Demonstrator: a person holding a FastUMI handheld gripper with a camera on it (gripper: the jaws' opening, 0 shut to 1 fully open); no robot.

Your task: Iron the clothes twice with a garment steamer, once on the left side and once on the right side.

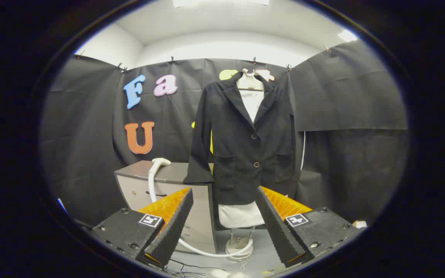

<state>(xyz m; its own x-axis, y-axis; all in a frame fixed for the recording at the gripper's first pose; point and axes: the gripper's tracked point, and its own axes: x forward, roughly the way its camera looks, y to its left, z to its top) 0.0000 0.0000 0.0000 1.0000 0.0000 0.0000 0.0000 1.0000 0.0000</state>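
A black blazer [245,143] hangs on a white mannequin torso [250,96] straight ahead, beyond my fingers. The white garment steamer head [160,162] rests on top of a grey cabinet [145,175] to the left of the blazer, and its white hose [191,247] runs down the cabinet front and curls along the floor to the mannequin's stand [240,245]. My gripper [224,195] is open, fingers wide apart with nothing between them, well short of both the steamer and the blazer.
The grey cabinet has drawers on its front [199,220]. Black cloth walls [346,116] close the booth on all sides. Thin cables [191,266] lie on the floor near my fingers. A small white object [360,224] sits low at the right.
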